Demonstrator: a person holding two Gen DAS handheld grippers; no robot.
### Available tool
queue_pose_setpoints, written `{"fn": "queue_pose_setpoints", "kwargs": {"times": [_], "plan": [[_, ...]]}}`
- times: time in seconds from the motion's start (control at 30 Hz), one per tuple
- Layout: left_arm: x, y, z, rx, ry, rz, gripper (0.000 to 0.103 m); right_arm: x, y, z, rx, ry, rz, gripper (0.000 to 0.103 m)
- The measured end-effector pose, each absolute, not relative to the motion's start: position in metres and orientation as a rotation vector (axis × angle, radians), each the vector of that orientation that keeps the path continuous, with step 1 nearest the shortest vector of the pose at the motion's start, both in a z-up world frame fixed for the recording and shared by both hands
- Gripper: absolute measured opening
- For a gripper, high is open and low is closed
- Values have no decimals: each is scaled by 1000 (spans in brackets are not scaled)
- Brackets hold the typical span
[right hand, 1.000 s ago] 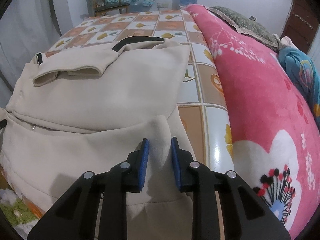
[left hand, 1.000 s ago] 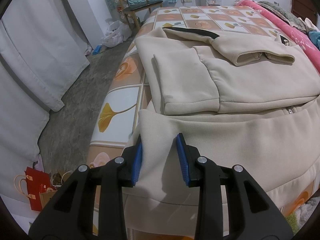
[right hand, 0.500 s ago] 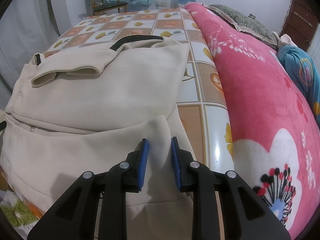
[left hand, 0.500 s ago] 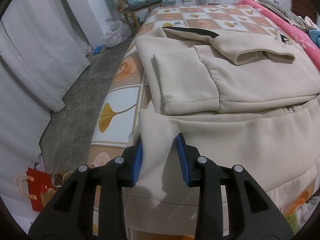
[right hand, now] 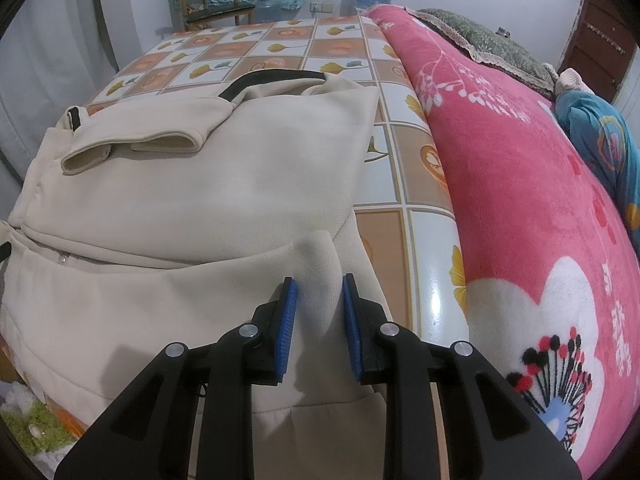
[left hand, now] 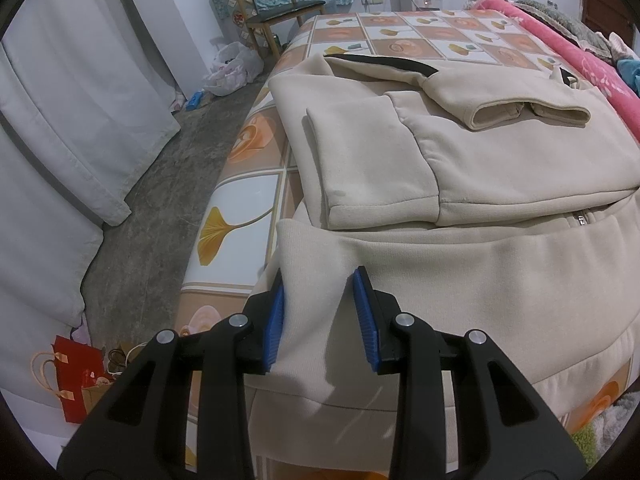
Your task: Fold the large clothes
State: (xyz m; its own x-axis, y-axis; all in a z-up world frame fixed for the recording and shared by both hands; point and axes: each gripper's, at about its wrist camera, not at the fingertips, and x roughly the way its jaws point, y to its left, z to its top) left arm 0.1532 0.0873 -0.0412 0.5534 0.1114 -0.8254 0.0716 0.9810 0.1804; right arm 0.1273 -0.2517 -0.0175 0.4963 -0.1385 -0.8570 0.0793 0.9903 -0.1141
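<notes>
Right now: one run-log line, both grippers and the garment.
left gripper: shut on hem corner | right gripper: shut on other hem corner | beige jacket: sleeves folded in, on bed | fold: pending

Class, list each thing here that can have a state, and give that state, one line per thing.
Left gripper: shut on the hoodie's bottom corner.
Right gripper: shut on the other bottom corner.
Beige hoodie: sleeves folded in, lower part bunched.
Zipper: closed where visible.
Chair: upright, seat bare.
</notes>
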Motion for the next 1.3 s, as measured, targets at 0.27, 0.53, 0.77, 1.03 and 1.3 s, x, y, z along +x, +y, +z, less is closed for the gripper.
{"fn": "queue_pose_setpoints", "kwargs": {"times": [0.27,0.53,0.77,1.03,1.3], "plan": [[150,94,-42,195,970,2,32,126,-242,-18,-118,1031,-170,20],[152,97,-40,208,980,-21,32,118,-238,-15,-118,997,-191,15],[154,91,-41,217,980,-8,33,117,-238,-18,-106,988,-197,15],[154,88,-41,243,977,15,39,118,-240,-20,-87,976,-195,16],[155,88,-40,250,979,39,45,117,-240,-20,-80,972,-194,16]]}}
